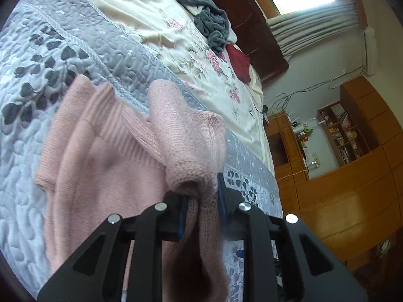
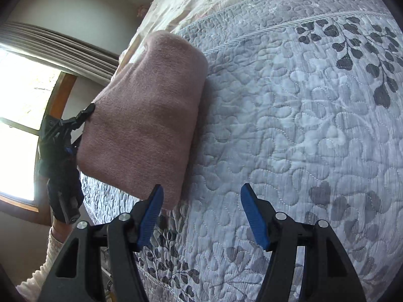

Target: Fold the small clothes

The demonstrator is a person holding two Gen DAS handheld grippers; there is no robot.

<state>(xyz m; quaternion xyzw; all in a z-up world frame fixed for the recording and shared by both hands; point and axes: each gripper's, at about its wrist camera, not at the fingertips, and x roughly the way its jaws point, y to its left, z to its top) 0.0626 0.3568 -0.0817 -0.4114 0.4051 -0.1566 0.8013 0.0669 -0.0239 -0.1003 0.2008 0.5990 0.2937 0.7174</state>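
Left wrist: hand-held gripper (image 1: 201, 201) pinches sweater (image 1: 105, 156).

left gripper (image 1: 201, 201) clamped on fabric, right gripper (image 2: 201, 211) spread wide

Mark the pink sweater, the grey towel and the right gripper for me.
pink sweater (image 1: 105, 166), left wrist view, on the flat knit body.
grey towel (image 1: 209, 17), left wrist view, on the middle of the crumpled heap.
right gripper (image 2: 201, 211), right wrist view, midway between its blue fingers, over the quilt.
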